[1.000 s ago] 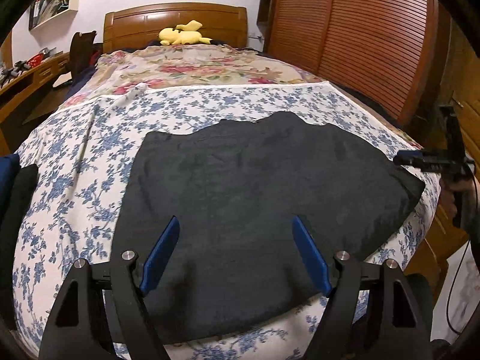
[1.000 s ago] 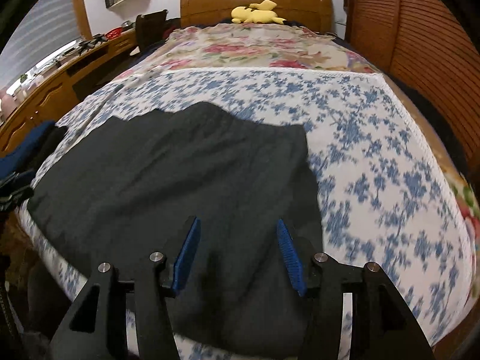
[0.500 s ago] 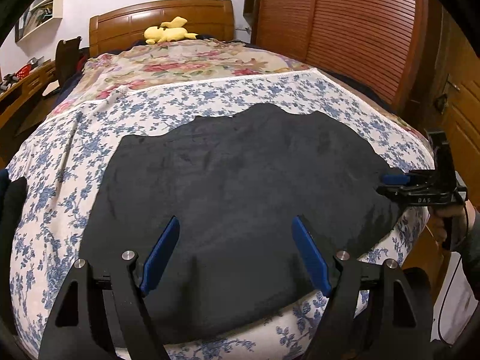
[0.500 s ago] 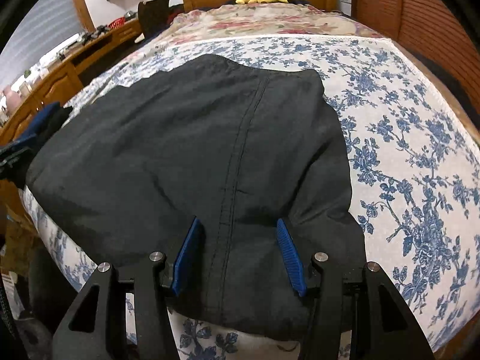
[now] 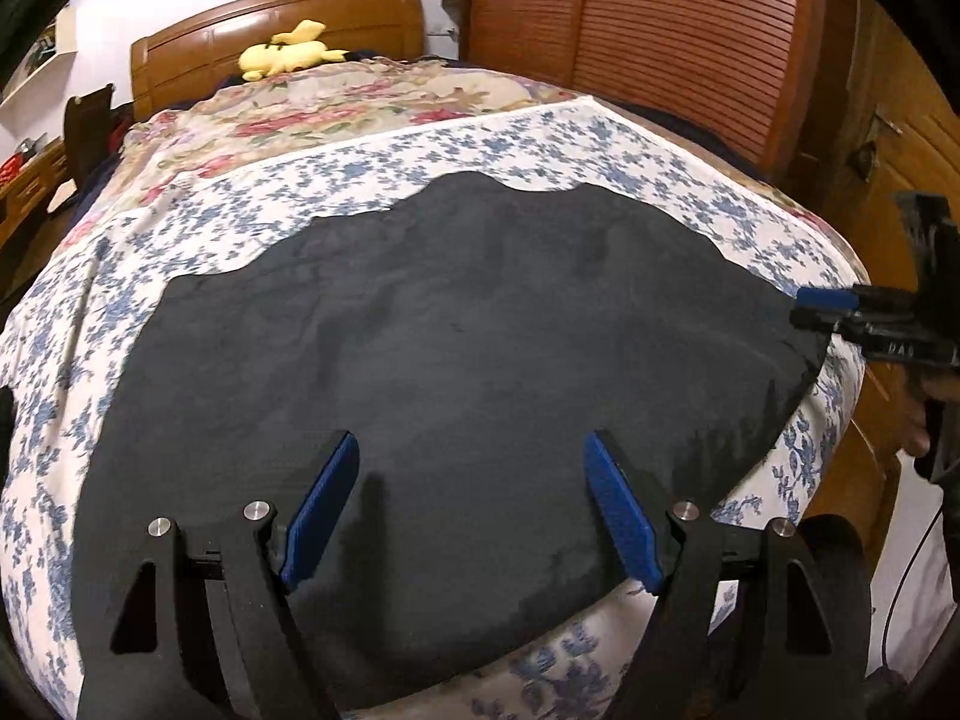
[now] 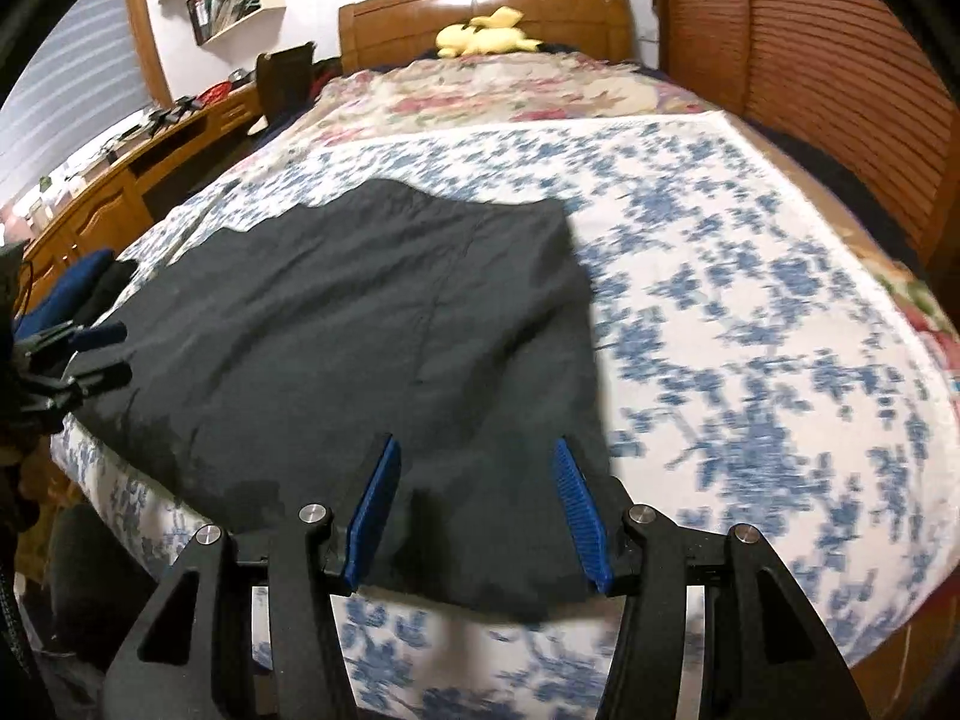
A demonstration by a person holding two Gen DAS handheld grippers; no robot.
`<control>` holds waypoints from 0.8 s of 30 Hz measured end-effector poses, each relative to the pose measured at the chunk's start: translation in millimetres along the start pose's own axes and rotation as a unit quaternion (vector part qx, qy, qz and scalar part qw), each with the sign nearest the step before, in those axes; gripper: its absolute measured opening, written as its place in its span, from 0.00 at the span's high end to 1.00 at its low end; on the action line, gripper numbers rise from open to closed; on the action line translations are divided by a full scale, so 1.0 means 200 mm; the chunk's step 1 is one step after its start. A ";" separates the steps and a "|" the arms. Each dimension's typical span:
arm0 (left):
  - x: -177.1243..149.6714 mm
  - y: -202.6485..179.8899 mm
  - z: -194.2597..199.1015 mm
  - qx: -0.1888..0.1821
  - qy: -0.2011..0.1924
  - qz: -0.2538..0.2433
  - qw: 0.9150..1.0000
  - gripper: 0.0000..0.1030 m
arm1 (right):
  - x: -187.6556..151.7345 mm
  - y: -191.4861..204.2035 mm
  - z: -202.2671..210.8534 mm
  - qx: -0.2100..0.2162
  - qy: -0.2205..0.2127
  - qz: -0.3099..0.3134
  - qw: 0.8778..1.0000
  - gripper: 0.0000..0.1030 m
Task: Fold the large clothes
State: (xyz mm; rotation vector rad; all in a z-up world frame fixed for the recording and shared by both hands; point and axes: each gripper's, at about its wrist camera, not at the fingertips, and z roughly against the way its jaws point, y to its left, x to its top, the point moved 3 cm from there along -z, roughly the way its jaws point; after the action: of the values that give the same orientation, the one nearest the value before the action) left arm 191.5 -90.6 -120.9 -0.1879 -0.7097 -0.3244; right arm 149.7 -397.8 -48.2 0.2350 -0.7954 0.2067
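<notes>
From your left wrist camera, your left gripper (image 5: 471, 504) stands wide apart, its blue pads (image 5: 321, 513) spread over the near part of the dark garment (image 5: 456, 348) with nothing pinched between them; whether the tips brush the cloth you cannot tell from here. The garment lies spread flat across the near end of the bed (image 5: 372, 150), on the blue-flowered sheet (image 5: 540, 138), its near edge draping over the mattress edge. At the right edge of this view your right gripper (image 5: 825, 303) reaches in at the garment's right side, one blue pad at the cloth's border; the hand (image 5: 915, 420) that carries it shows below. A yellow plush toy (image 5: 288, 54) lies by the wooden headboard (image 5: 270, 18) at the far end.

From your right wrist camera, your right gripper (image 6: 477, 507) is released and about half spread, both pads hovering over the garment's near right corner (image 6: 480, 570), which hangs over the edge of the bed. No cloth is clamped between them. A seam (image 6: 444, 300) runs down the garment towards you. At the left edge your left gripper (image 6: 99, 351) shows over the garment's left side. The sheet to the right is blurred.
</notes>
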 end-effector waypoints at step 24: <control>-0.11 -0.08 -0.14 0.017 0.045 -0.003 0.999 0.24 | -0.12 -0.08 -0.15 0.019 0.060 -0.048 0.997 0.29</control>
State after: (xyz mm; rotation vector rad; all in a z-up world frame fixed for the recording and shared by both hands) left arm 187.3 -107.9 -154.4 -0.1379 -0.6256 -0.3236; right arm 159.0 -407.2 -88.2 0.2926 -0.6601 0.1433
